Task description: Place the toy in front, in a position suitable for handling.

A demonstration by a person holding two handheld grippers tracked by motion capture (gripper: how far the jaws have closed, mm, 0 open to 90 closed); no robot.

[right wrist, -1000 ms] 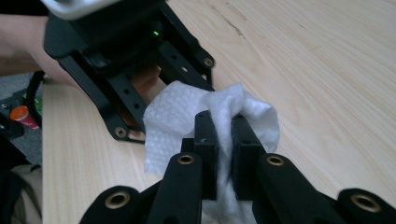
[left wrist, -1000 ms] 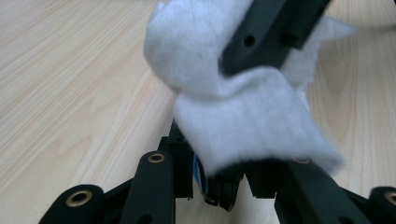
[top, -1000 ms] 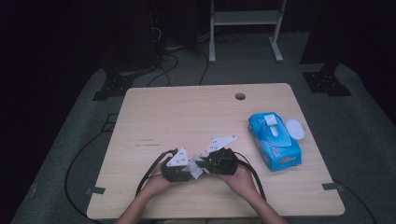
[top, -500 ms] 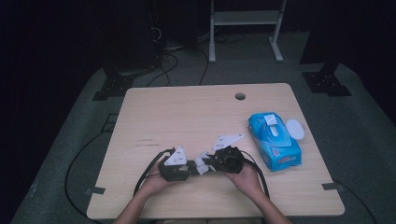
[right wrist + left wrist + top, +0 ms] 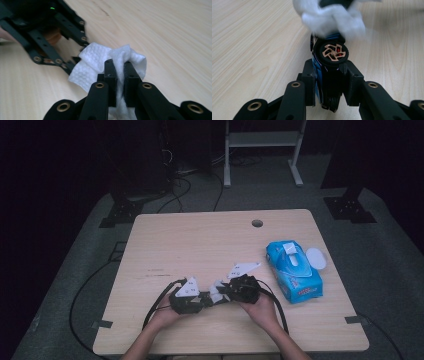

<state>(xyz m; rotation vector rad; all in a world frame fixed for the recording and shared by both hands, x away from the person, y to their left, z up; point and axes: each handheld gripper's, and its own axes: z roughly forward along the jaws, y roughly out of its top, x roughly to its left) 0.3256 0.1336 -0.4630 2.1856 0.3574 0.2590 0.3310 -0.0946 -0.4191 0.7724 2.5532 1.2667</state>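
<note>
In the left gripper view a small blue and black toy car [image 5: 329,62] with a copper-spoked wheel stands on end between the jaws of my left gripper [image 5: 329,75], which is shut on it. A crumpled white wipe [image 5: 334,18] presses on the car's far end. My right gripper [image 5: 119,67] is shut on that white wipe [image 5: 95,65]. In the high view the left gripper [image 5: 202,301] and the right gripper [image 5: 224,292] meet tip to tip near the table's front edge, with the wipe [image 5: 217,292] between them.
A blue pack of wet wipes [image 5: 292,270] lies at the table's right side, a white round lid [image 5: 315,258] beside it. The wooden table [image 5: 200,245] has a cable hole [image 5: 257,223] at the back. Black cables [image 5: 160,300] trail from both grippers.
The right gripper with the wipe has shifted slightly against the car's end. The left gripper has stayed in place.
</note>
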